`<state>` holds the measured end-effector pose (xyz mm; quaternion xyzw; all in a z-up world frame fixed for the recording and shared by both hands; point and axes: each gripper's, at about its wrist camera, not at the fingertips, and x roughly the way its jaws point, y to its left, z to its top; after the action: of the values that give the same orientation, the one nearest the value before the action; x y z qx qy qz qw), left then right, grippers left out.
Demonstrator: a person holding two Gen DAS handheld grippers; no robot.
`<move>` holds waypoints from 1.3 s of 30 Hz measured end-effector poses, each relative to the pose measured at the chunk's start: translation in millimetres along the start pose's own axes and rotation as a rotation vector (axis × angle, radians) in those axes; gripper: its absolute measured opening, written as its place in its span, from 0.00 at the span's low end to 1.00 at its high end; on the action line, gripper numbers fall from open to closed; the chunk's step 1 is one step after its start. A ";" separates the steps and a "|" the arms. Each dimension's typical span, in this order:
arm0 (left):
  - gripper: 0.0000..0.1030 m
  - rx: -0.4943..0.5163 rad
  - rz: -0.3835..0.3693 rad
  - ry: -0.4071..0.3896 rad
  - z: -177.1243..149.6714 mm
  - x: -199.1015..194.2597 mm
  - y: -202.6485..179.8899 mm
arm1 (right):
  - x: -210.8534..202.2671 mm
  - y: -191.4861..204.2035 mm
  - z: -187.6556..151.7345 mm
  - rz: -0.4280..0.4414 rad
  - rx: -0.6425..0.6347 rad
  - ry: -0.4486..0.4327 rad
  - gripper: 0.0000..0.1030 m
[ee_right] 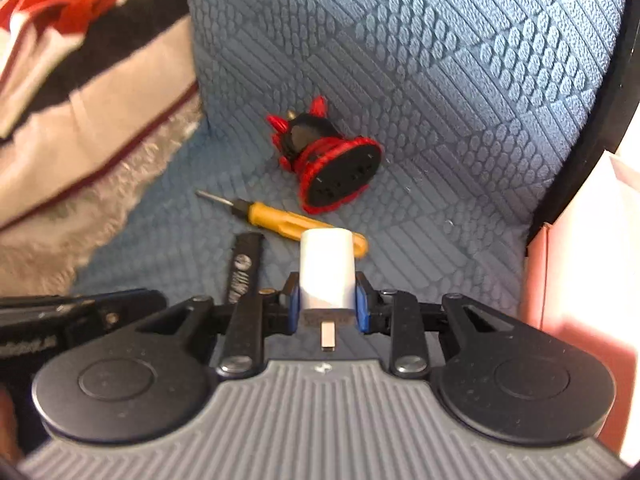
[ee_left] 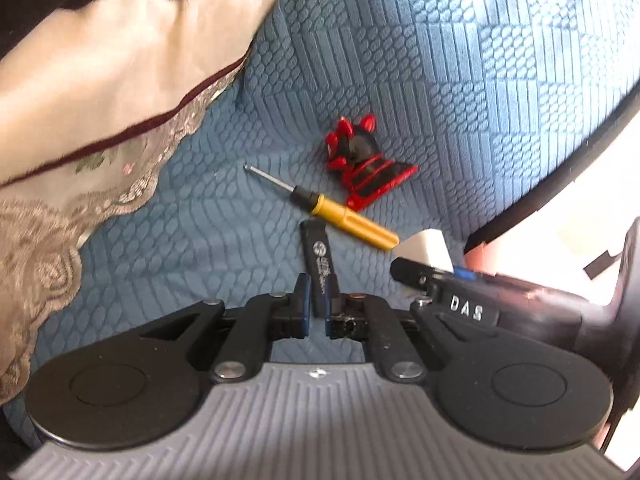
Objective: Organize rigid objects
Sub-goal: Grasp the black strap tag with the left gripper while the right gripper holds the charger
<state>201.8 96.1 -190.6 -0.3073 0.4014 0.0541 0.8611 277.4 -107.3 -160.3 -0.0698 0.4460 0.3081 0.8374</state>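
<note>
My left gripper [ee_left: 318, 312] clamps a black flat tool [ee_left: 319, 266]; my right gripper [ee_right: 327, 306] clamps a white charger plug [ee_right: 327, 272]. I'd set both down squarely beside the yellow screwdriver [ee_left: 344, 216] ahead.

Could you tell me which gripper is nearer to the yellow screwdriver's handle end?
The right gripper: the white charger it grips overlaps the screwdriver handle's end. The left gripper, shut on the black stick, sits beside the handle.

Black flat stick with white logo [ee_left: 319, 264] near-upright at lower centre of left view, yellow-handled screwdriver [ee_left: 344, 213] lying diagonally just above it, red-black ribbed part [ee_left: 366, 162] on its side at centre, white charger plug [ee_right: 328, 272] upright at lower centre of right view, prong toward camera.
</note>
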 end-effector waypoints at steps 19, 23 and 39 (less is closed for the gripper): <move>0.14 -0.172 -0.098 0.122 16.3 55.5 25.2 | 16.8 14.3 -22.5 0.023 -0.090 0.028 0.29; 0.14 -0.176 -0.092 0.104 19.1 63.0 21.7 | 23.1 10.7 -24.3 0.032 -0.047 0.033 0.29; 0.35 -0.216 -0.194 0.070 18.7 77.0 16.7 | 27.9 11.4 -26.5 0.034 -0.043 0.019 0.29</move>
<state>260.1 108.4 -245.3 -0.4373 0.3916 0.0030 0.8096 263.6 -95.9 -196.2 -0.0829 0.4483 0.3313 0.8261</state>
